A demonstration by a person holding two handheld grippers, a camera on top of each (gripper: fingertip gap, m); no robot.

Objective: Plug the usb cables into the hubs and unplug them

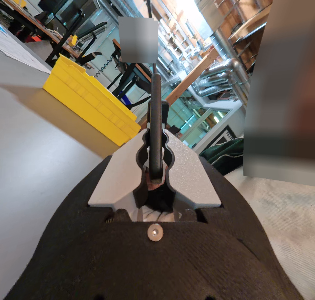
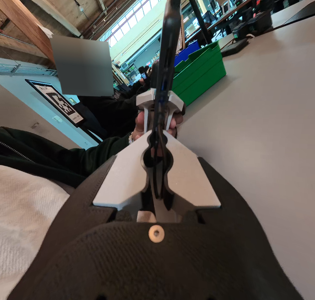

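Jaws of both grippers clamped on 1 black hub (image 1: 155,130), raised above table (image 2: 255,112).

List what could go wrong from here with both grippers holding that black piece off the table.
1. The left gripper and right gripper both clamp the same thin black hub edge-on; any twist between hands could lever it loose.
2. It is held above the table, so a slip would likely drop it.
3. No port is clearly visible, so plug alignment is hard to judge.

A pale grey table (image 2: 255,104) carries a yellow bin (image 1: 88,101) and a green bin (image 2: 201,73).
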